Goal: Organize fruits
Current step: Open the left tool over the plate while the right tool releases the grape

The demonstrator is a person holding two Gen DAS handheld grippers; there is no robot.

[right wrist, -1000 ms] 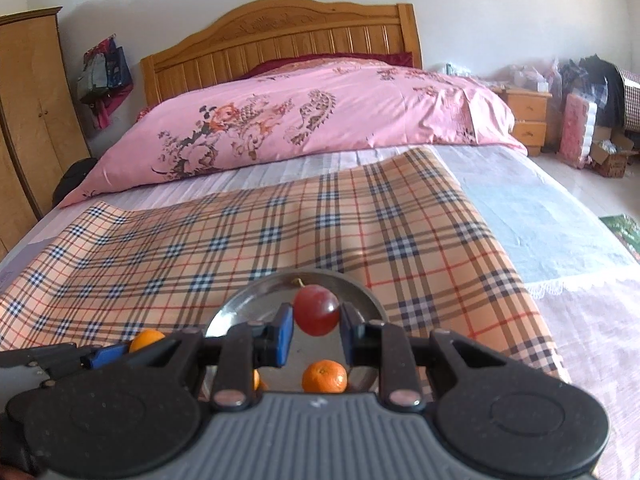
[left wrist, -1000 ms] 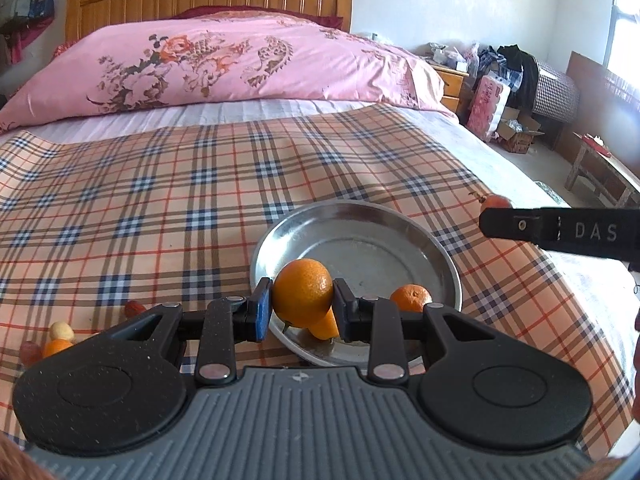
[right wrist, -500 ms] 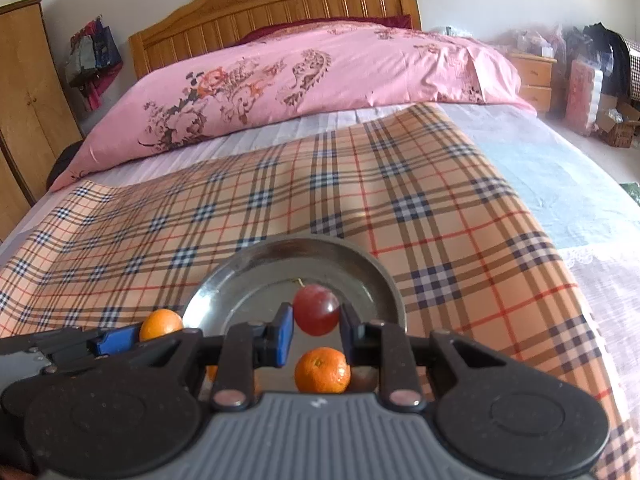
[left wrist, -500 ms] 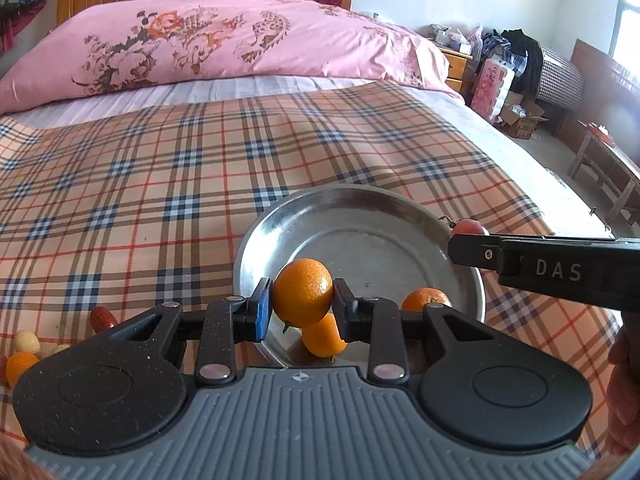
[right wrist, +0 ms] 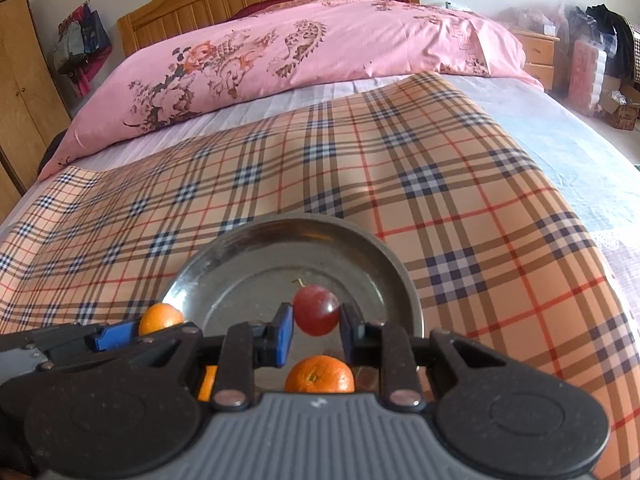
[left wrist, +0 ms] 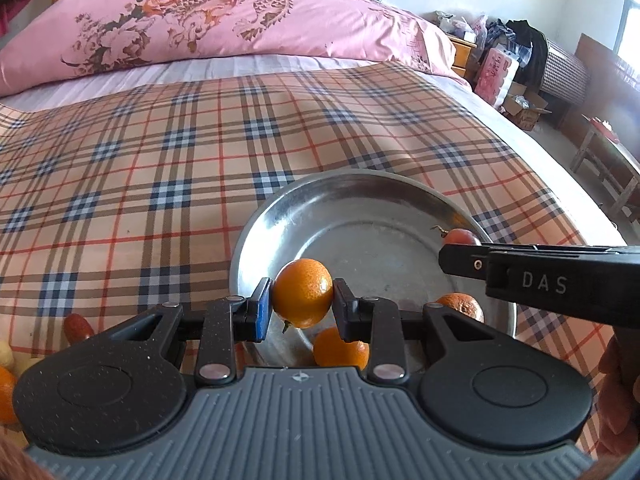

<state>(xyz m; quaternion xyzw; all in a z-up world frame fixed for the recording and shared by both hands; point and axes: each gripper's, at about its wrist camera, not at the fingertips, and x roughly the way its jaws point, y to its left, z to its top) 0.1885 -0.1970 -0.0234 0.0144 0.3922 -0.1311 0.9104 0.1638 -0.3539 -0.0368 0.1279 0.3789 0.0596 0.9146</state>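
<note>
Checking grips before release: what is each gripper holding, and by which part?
The left gripper pinches an orange across its sides; the right gripper pinches a red grape across its sides.

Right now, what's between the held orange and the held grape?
Only bare metal plate floor between orange and red grape, per the left wrist view.
</note>
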